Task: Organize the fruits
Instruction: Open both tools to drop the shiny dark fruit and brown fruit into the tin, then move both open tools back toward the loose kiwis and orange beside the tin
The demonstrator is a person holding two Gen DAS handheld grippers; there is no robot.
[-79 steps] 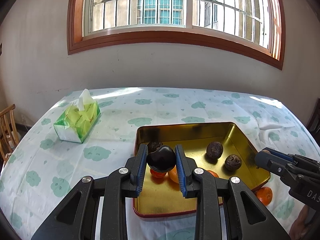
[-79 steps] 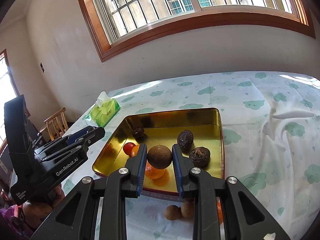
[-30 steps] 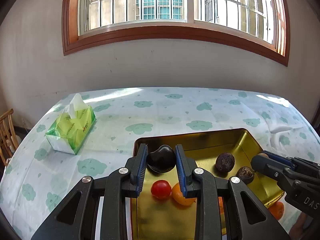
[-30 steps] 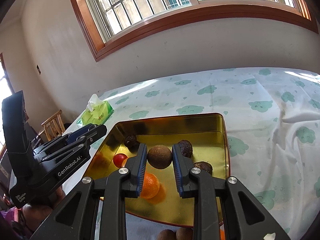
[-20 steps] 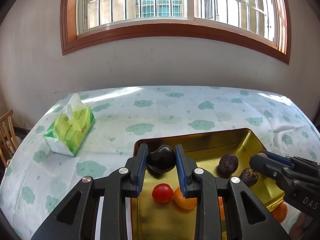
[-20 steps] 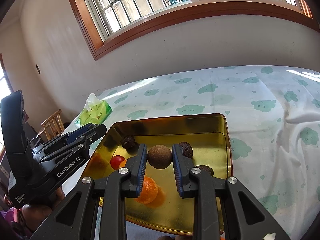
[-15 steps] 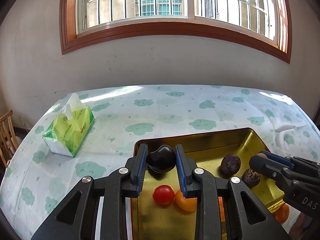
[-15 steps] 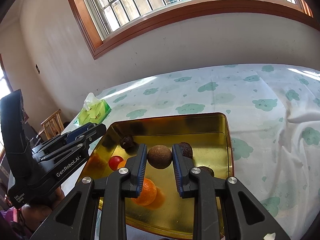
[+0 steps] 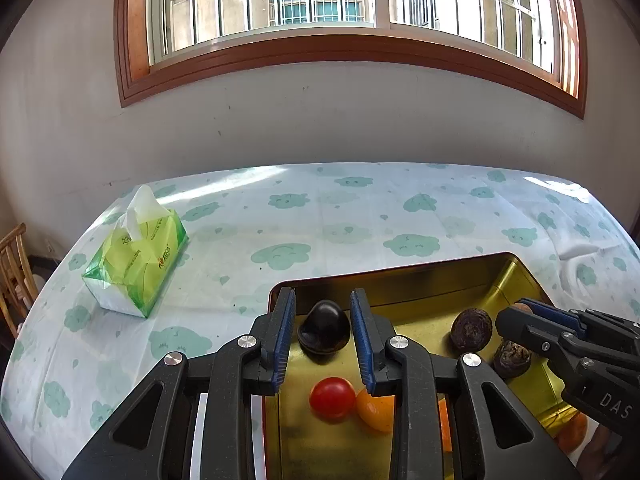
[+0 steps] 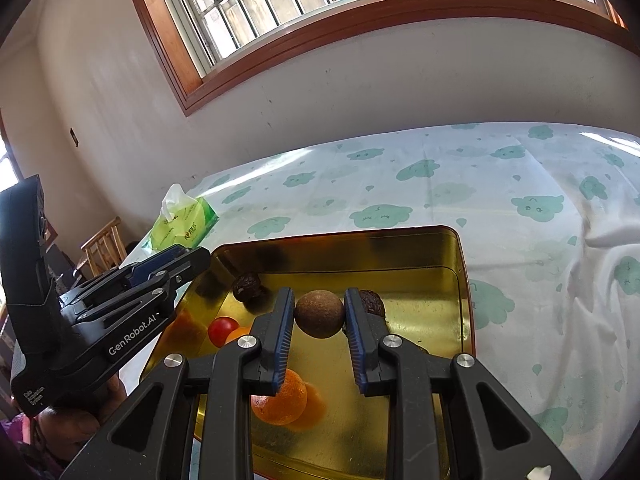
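Inside gold tray (image 10: 460,264): tomato (image 10: 222,330), orange (image 10: 282,400)

A green tissue pack (image 9: 138,258) lies far left on the cloud-print tablecloth (image 9: 360,216); a wooden chair (image 9: 12,264) stands beyond, under the barred window (image 9: 320,0).

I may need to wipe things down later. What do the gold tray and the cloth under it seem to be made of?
The gold tray looks like thin metal with a glossy gold finish: its walls mirror the fruit and its corners are pressed round. The cloth looks like soft woven fabric, matte white with green cloud prints; it wrinkles into folds at the right. A plastic coating cannot be ruled out.
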